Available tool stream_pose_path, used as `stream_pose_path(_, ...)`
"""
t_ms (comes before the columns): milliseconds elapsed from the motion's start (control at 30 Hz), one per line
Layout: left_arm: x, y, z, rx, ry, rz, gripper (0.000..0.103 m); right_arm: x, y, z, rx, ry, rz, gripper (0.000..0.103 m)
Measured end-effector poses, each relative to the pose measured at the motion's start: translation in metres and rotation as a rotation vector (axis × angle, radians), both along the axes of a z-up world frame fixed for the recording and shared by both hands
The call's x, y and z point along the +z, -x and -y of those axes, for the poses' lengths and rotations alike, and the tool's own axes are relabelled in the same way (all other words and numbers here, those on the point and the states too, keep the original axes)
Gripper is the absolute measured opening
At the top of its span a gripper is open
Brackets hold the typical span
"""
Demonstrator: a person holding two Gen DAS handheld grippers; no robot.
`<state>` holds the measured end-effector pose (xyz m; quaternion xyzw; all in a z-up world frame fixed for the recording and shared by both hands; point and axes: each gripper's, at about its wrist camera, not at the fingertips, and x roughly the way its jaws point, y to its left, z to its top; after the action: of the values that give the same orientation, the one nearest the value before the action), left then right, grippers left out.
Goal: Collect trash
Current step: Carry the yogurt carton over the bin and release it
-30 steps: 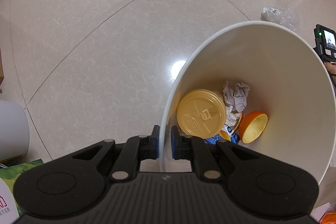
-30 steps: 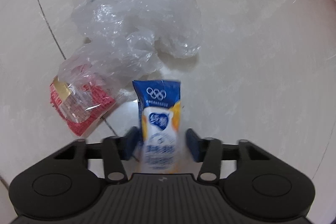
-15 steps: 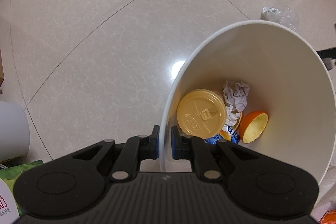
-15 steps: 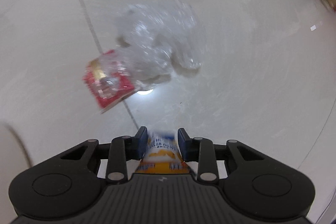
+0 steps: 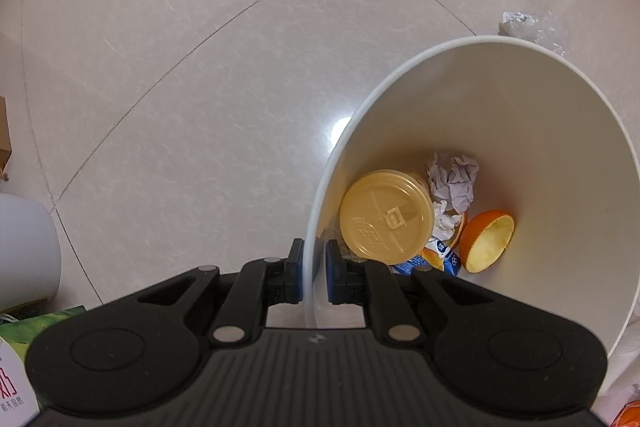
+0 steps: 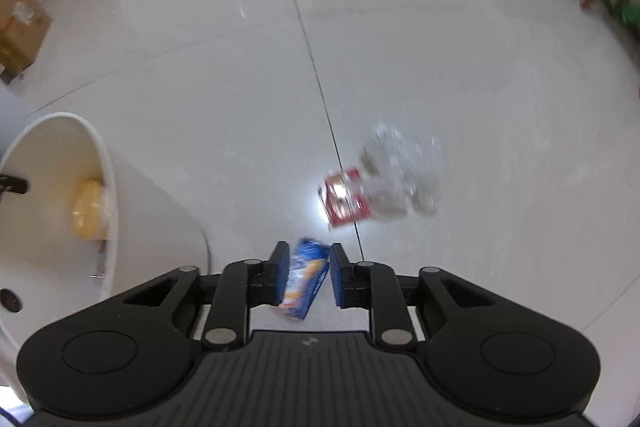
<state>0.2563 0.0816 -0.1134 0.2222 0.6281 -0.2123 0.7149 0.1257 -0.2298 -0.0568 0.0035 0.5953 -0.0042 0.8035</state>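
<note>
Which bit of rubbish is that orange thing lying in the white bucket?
Look into the big white bin that the left gripper grips by its rim. At the bottom, right of the round yellow cup lid and below the crumpled paper, lies half an orange peel: the only bright orange, hollow shell there.

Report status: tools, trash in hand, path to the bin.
Left tool clamped on bin rim. Right tool shut on blue carton, held above the floor. Bin at left, nothing between. Red wrapper and clear plastic on floor.
</note>
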Motion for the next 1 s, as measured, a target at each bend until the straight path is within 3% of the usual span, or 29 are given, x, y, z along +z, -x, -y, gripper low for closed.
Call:
stream_pose_path(67, 0.000, -0.001, -0.001, 0.001, 0.002, -0.003, 0.008, -0.004, -0.001, -0.003, -0.006, -0.011, 0.009, 0.043)
stream_pose_path(133, 0.000, -0.001, -0.001, 0.001, 0.000, -0.003, 0.008, -0.021, -0.004, -0.002, -0.035, -0.013, -0.002, 0.063)
stream_pose_path(300, 0.000, -0.002, -0.002, 0.002, 0.001, -0.004, 0.008, -0.095, -0.010, -0.003, -0.134, -0.080, -0.096, 0.065)
stream_pose_path(567, 0.000, -0.003, -0.003, 0.004, 0.008, -0.011, 0.008, -0.197, -0.013, -0.002, -0.304, -0.185, -0.151, 0.069)
stream_pose_path(1000, -0.001, -0.005, -0.002, 0.005, 0.005, -0.018, 0.008, -0.266, -0.014, 0.011, -0.487, -0.217, -0.183, 0.075)
